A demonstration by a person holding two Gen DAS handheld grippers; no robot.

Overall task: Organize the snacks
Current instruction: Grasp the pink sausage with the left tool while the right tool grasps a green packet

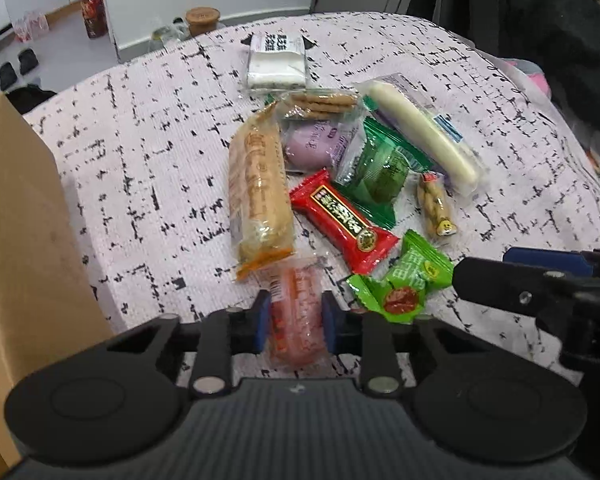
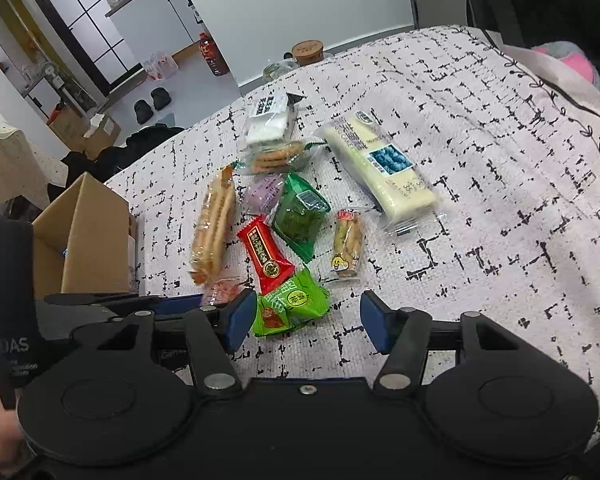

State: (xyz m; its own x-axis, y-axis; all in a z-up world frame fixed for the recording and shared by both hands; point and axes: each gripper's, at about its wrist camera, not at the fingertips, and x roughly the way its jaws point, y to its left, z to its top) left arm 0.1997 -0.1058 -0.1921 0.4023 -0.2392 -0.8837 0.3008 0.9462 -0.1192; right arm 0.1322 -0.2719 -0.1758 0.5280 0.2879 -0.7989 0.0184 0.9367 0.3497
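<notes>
The left tool (image 1: 293,322) is gripping a pink snack (image 1: 296,320) lying on the table (image 1: 140,168) at the near edge of the snack pile. The right tool (image 2: 306,322) is gaping wide, its left pad beside a green packet (image 2: 290,306). A box (image 2: 88,240) is sitting left.

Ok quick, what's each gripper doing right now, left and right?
Left gripper: shut on the pink snack packet, pads on both sides.
Right gripper: open, holding nothing; the bright green packet lies by its left pad.
</notes>
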